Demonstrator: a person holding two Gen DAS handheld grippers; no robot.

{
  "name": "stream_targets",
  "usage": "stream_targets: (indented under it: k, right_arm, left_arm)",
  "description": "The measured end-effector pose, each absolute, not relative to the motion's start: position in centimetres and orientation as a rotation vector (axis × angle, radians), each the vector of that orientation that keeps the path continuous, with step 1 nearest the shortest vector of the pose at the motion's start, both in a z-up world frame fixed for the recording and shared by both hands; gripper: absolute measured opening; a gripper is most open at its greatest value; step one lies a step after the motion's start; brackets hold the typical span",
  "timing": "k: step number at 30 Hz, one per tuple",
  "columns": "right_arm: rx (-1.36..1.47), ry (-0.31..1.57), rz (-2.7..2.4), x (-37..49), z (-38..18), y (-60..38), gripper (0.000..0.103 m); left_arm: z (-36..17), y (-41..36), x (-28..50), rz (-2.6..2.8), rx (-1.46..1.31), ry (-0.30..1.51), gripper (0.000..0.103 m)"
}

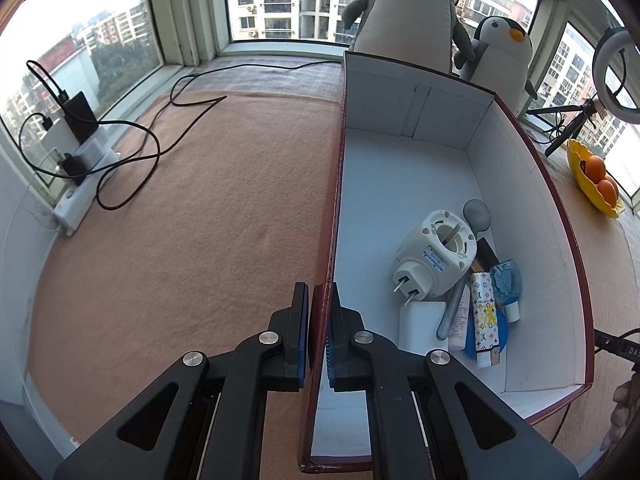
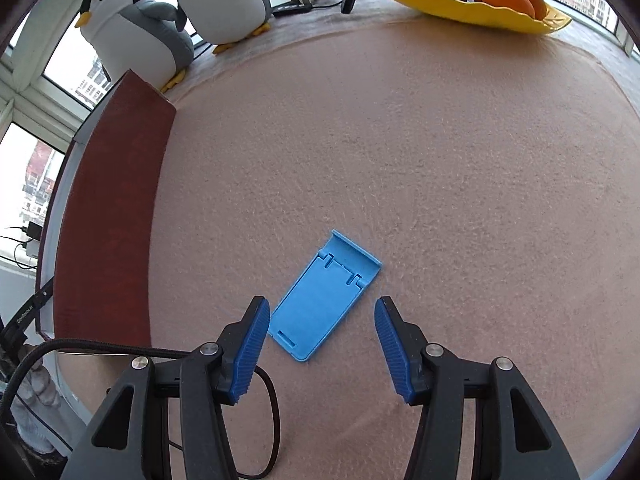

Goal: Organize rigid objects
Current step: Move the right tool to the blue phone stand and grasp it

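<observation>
Both tongs are at work around the red box [image 1: 536, 152]: the left gripper [image 1: 319, 332] is pinched on its near side wall, steadying it, while the right gripper [image 2: 320, 344] hangs spread wide over the blue phone stand [image 2: 322, 296], touching nothing. Inside the box, clustered in one near corner, lie a white plug adapter [image 1: 436, 256], a patterned lighter [image 1: 484, 312], a tube and other small items, so most sorting looks done. That stand, flat on the tan mat [image 2: 440, 160] just beside the box's outer wall, seems the last piece. Most of the box floor is bare, and the mat around the stand gives free approach.
</observation>
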State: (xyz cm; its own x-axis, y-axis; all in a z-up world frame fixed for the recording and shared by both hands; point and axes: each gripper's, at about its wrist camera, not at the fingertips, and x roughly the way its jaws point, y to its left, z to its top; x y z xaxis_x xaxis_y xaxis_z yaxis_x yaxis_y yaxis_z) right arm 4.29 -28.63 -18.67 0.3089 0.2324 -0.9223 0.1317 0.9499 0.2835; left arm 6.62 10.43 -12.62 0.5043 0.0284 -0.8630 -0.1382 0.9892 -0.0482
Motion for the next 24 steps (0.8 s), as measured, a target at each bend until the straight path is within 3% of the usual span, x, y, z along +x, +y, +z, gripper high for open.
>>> stream_targets:
  k: [13,17,24]
  right_arm:
    - [0.324,1.291,0.073,6.2,-19.4,-28.0,0.05]
    - [0.276,1.292,0.074,7.2,-19.4,-27.0,0.043]
    - [0.023,1.277,0.094,8.1,-19.5,-23.1,0.04]
  left_arm:
    - [-12.8,10.4,6.6,0.103,-0.122,1.042,0.006]
    - [-12.8,10.4,6.7,0.104,-0.123,1.043,0.006]
    - [-13.0,10.4,6.7,0.105,-0.126,1.047,0.006]
